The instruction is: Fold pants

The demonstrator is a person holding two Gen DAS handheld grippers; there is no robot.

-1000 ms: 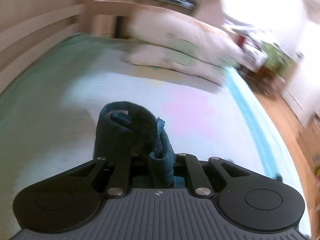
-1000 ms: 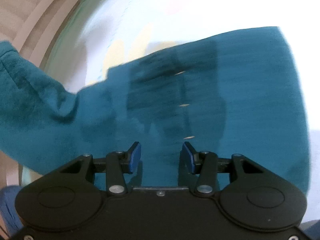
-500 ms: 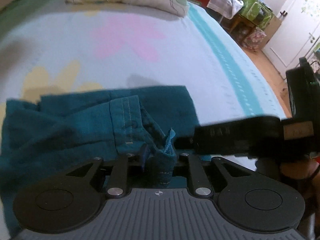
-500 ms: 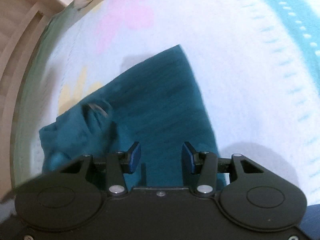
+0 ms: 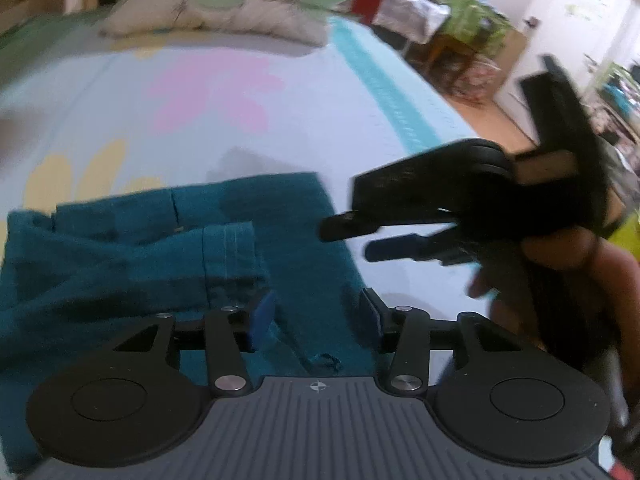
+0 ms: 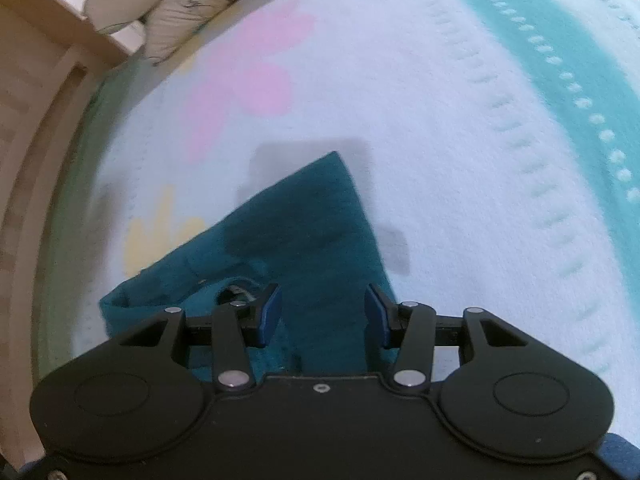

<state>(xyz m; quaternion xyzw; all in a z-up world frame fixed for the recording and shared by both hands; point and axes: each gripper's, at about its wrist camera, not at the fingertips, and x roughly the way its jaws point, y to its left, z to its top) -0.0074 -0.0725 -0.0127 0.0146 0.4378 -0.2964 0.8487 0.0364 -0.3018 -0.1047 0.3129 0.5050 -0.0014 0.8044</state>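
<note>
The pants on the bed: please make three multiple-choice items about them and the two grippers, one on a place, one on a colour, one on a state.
1. Where do the pants lie?
A. on the wooden floor
B. on the light bedspread
C. on the pillows

2. What colour are the pants?
A. teal
B. pink
C. grey

3. In what state is the left gripper?
A. shut on the waistband
B. shut on nothing
C. open, with the cloth below its fingers

Answers:
1. B, the cloth rests flat on the pale flowered cover, short of the pillows.
2. A, both views show blue-green cloth.
3. C, its blue pads stand apart and hold nothing; the right gripper is open as well.
</note>
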